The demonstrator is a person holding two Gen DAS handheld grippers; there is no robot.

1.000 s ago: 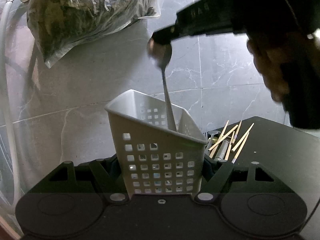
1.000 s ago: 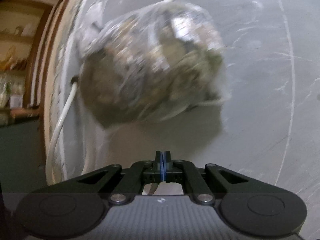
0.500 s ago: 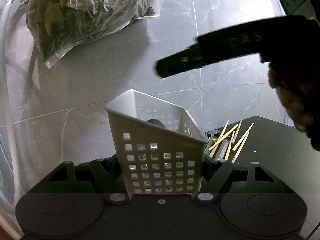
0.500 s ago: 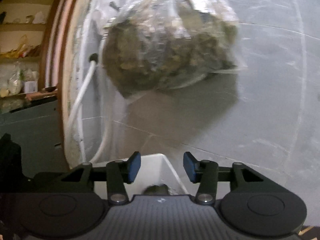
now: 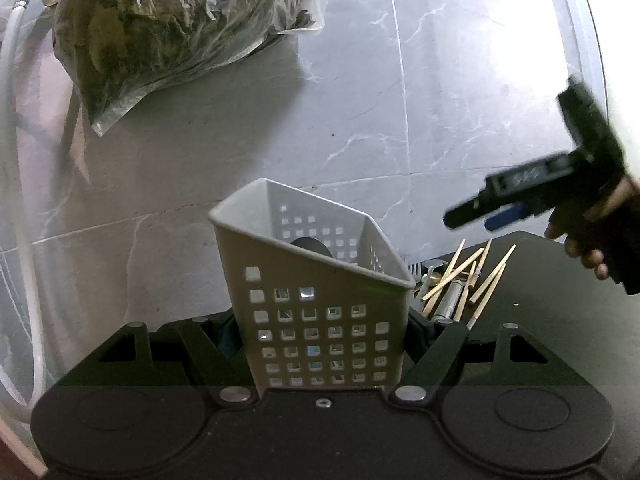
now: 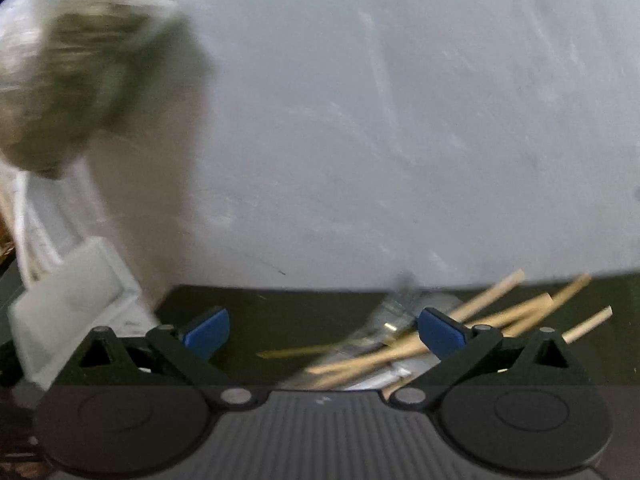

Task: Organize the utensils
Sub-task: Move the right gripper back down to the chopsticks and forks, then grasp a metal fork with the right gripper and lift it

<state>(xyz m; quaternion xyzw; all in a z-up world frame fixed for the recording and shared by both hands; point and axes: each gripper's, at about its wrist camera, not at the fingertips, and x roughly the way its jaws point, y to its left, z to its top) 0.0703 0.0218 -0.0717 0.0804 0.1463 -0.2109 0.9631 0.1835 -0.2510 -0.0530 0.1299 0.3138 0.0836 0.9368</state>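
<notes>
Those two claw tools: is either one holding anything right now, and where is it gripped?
The left gripper clamps the white perforated basket by its lower walls. The right gripper holds nothing; its jaws are opening above the chopsticks.

The utensil caddy stands on the table with a spoon inside, chopsticks piled over cutlery just to its right, and the bagged greens hang behind on the wall.

Lit dimly from about 1 o'clock — glare on the marble wall, soft shadow under the plastic bag. Left view sharp, right smeared by motion blur — chopsticks streaked. Fisheye-bent, dark-cornered edges.
</notes>
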